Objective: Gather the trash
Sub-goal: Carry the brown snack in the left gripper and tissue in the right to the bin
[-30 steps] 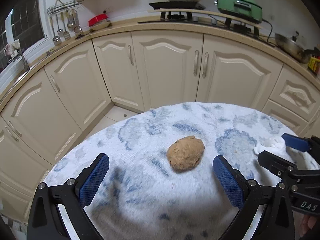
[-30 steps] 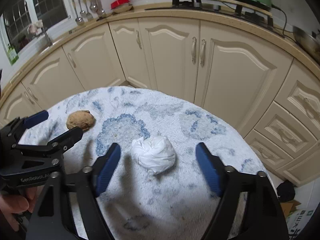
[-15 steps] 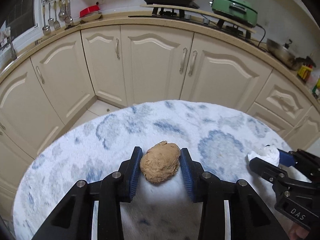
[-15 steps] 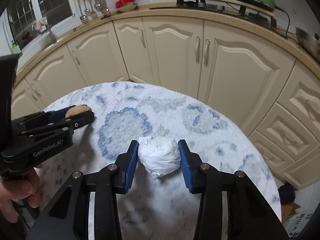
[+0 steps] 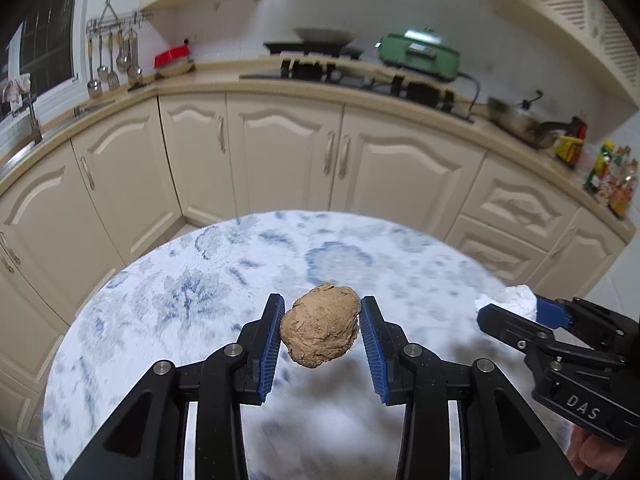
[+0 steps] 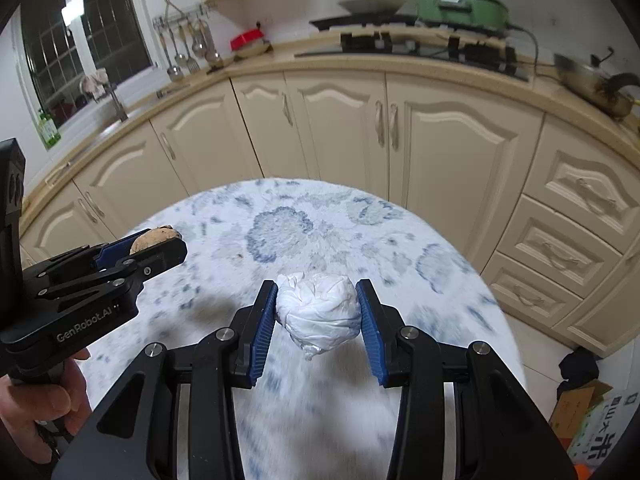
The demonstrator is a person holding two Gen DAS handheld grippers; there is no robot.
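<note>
The brown crumpled wad [image 5: 320, 326] is clamped between the closed-in fingers of the left gripper [image 5: 322, 336] and the white paper ball [image 6: 318, 314] likewise in the right gripper [image 6: 318, 318], both lifted above the near tabletop [image 5: 224, 276]. Either light, springy wad could be squeezed out and dropped, since no bin is seen farther off.

Right gripper [image 6: 317, 312] clamps white paper wad [image 6: 318, 312] above blue-patterned table [image 6: 320, 224] — left gripper [image 6: 160, 240] grips brown lump [image 6: 154, 236].

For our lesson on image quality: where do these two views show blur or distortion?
Left wrist view: the blue-patterned tablecloth smears, the crumpled brown paper ball stays sharp. Right wrist view: cloth blurred, crumpled white paper ball crisp; fisheye bends the cream cabinets.
</note>
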